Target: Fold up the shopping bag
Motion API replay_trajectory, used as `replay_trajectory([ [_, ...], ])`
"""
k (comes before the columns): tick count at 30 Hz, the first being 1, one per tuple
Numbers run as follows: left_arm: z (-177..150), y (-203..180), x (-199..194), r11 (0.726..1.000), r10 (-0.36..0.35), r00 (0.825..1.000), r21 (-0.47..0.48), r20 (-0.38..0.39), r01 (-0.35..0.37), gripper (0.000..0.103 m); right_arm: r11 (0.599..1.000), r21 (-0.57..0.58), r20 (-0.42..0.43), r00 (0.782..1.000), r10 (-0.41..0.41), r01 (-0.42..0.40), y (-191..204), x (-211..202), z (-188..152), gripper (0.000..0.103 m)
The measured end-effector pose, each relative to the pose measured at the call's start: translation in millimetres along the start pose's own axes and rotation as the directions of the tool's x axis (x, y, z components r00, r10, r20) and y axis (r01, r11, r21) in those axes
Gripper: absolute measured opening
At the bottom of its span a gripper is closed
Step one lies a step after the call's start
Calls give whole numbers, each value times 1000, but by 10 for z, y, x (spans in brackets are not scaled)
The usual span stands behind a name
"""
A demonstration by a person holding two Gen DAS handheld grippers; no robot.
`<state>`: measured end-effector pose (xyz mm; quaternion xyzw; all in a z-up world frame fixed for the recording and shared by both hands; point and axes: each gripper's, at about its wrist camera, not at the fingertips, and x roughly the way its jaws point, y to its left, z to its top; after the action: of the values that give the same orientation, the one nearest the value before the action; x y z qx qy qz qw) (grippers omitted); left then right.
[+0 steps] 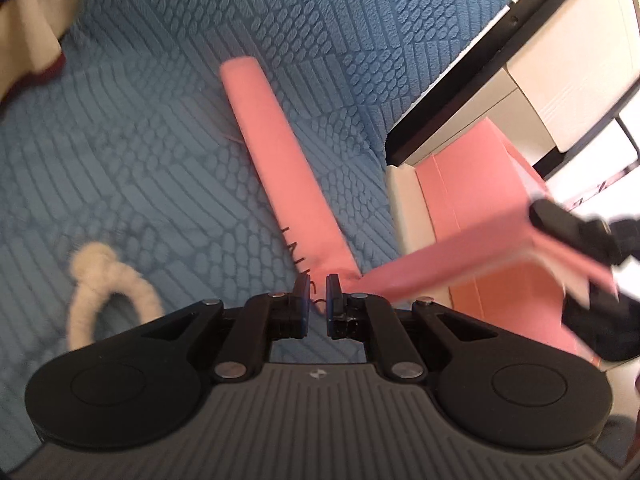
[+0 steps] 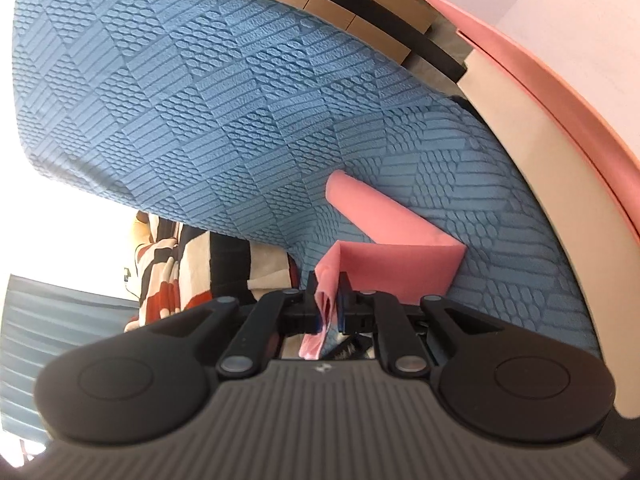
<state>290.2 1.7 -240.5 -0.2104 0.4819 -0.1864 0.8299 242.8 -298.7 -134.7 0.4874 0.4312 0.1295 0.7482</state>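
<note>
- Pink shopping bag [image 1: 280, 152], already narrowed to a long strip, lies across the blue textured cover [image 1: 140, 120]; one end rests flat far out, the near end is lifted and bent back toward the right.
- Left gripper [image 1: 318, 296]: jaws nearly together, nipping the strip right at the bend. Only a thin edge of fabric and a stray thread show between the pads.
- Right gripper [image 2: 329, 300]: jaws pressed on a bunched pink fold, several layers thick; a loose tail hangs below the pads. In the left view it shows as a dark blurred shape [image 1: 568, 224] on the raised end.
- Handling, my read: light, soft, thin cloth. Holds a crease loosely, droops wherever unsupported, layers likely to slide over each other.
- Best hold: corners or the folded edge, catching all layers at once; a shallow bite risks dropping the inner ply.
- Nearby: pale rope ring [image 1: 108, 296] on the cover, well apart from the bag; striped cloth [image 2: 172, 276] at the edge.
</note>
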Motion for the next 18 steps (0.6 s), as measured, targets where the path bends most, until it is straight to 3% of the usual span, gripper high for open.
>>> replay_trajectory([
  [5,-54,-73,-233,996,-32,999,79,3,32,9,1000,-6,-12,1000,0,0,78,150,131,10],
  [9,-73,-208,-314,985,-50,999,163,19,47,25,1000,-15,-23,1000,-5,5,118,278,208,10],
  [18,46,-425,-219,955,-23,998,297,66,2,27,1000,25,-27,999,19,-18,68,453,318,10],
])
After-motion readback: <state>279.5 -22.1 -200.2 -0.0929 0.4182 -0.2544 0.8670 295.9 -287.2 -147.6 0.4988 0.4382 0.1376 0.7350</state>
